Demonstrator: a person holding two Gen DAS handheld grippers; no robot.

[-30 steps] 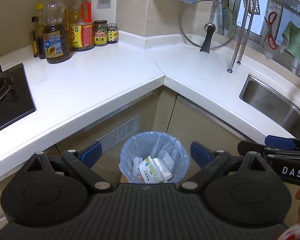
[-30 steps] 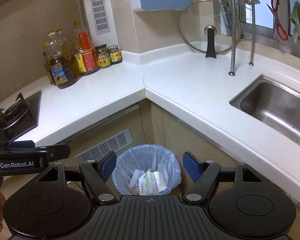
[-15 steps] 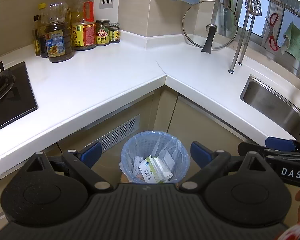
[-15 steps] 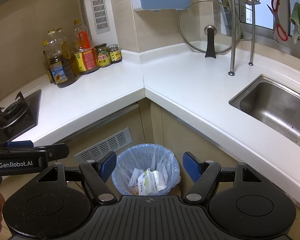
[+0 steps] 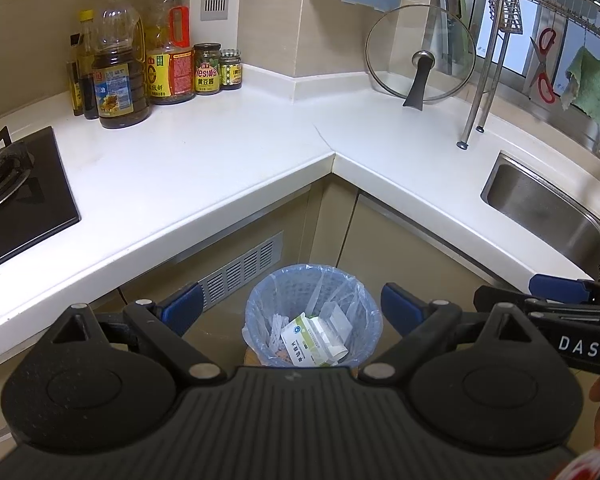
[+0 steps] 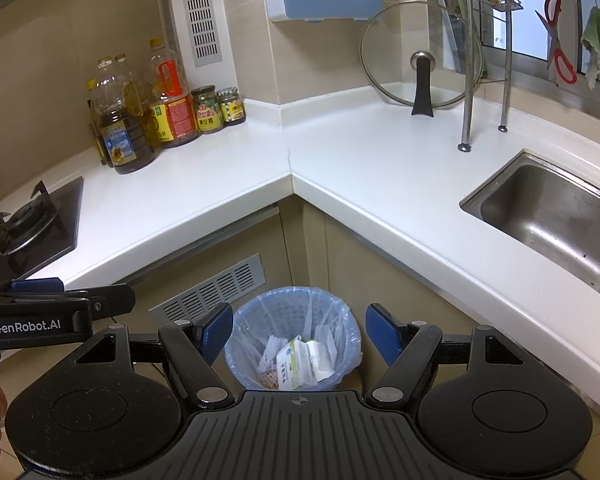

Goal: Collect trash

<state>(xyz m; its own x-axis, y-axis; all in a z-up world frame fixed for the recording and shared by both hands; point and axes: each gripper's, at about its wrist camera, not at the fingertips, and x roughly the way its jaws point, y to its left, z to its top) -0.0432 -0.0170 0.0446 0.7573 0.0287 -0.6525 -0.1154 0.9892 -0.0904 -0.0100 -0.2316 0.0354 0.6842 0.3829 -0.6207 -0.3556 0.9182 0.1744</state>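
Note:
A small bin lined with a blue bag (image 5: 296, 280) (image 6: 324, 300) stands on the floor in the corner under the white counter (image 5: 204, 156) (image 6: 380, 160). It holds trash: a white and green box (image 5: 300, 342) (image 6: 292, 368) and white wrappers. My left gripper (image 5: 290, 306) is open and empty above the bin. My right gripper (image 6: 300, 334) is open and empty above the bin too. The right gripper also shows at the right edge of the left wrist view (image 5: 556, 288), the left gripper at the left edge of the right wrist view (image 6: 40, 286).
Oil bottles and jars (image 5: 156, 72) (image 6: 160, 112) stand at the back left. A gas hob (image 5: 16, 192) (image 6: 32, 220) is at the left, a steel sink (image 5: 548, 208) (image 6: 556, 216) at the right. A glass lid (image 5: 420, 56) (image 6: 420, 56) leans against the wall by a dish rack.
Both views have shifted slightly, as both grippers drew back and up a little from the bin. Both stay open and empty; the trash in the bin has not moved.

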